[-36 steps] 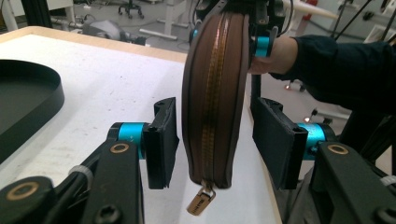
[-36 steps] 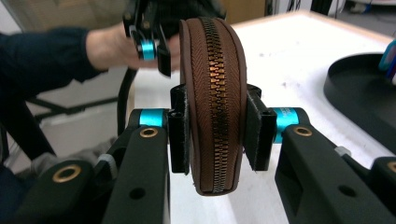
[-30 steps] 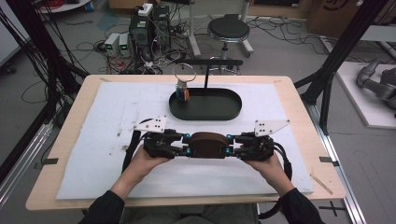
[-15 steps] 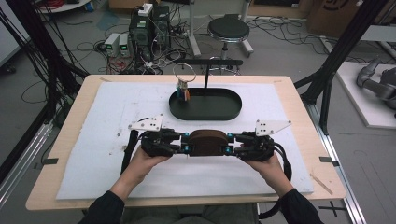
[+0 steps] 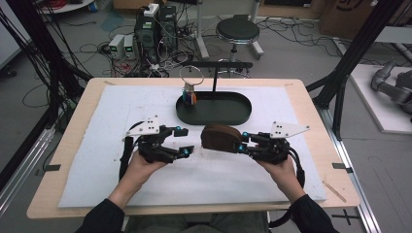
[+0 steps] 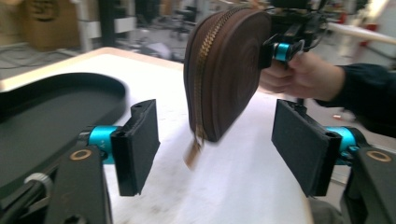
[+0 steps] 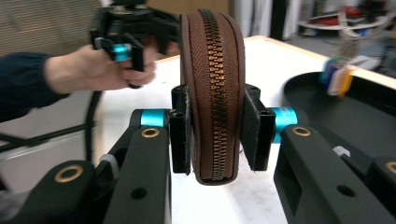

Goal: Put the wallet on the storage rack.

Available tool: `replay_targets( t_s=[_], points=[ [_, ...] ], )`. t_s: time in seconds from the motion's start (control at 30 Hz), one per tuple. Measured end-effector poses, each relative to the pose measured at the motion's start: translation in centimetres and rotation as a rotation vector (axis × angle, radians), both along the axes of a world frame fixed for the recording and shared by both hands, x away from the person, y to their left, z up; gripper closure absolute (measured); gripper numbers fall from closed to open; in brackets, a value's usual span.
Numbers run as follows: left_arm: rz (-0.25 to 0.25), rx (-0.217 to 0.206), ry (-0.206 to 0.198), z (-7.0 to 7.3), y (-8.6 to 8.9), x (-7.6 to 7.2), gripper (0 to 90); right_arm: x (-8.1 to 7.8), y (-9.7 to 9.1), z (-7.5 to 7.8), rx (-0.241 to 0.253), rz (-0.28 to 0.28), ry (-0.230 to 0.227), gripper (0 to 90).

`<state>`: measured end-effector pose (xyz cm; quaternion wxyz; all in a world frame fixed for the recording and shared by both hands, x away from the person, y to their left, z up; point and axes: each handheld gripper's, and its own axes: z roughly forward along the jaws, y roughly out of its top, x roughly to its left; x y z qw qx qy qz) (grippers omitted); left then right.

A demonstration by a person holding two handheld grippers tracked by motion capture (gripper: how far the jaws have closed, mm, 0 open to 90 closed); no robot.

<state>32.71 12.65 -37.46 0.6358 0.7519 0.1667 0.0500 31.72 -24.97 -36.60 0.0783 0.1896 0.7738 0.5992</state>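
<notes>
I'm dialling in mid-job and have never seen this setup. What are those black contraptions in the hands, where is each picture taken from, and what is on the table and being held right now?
A person sits at a table and holds a hand-operated clamp with two jaws in each hand. One picture comes from a camera above, looking down on the table; the other two come from small cameras riding on each clamp, looking out along its own black jaws.

The table is covered by a white mat. At its far side lies a black oval tray with a thin upright stand, and a wire ring with coloured tags stands at the tray's left end.

The right gripper clamps a brown zippered pouch on both flat sides, zip edge facing its camera. The left gripper has just been opening: its jaws stand wide apart, with the pouch in front of them, untouched.
</notes>
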Motion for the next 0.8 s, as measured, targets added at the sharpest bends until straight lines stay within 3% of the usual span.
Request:
replay_targets(
  t_s=[0.23, 0.37, 0.57, 0.8],
  points=[
    [0.138, 0.04, -0.028, -0.3, 2.8, -1.0, 28.2, 1.0, -0.5, -0.1, -0.012, -0.104, -0.024, 68.5],
    [0.198, 0.03, -0.016, -1.3, 4.5, -1.8, 27.3, 2.1, -0.3, -0.2, -0.018, -0.133, -0.027, 68.4],
    [0.249, 0.003, -0.004, -2.4, 5.6, -2.0, 27.0, 3.3, 0.7, -0.1, -0.025, -0.191, -0.025, 68.4],
    [0.283, 0.019, -0.019, -2.8, 5.9, -2.2, 27.0, 5.8, 2.2, -0.6, -0.039, -0.3, -0.024, 68.4]
  ],
)
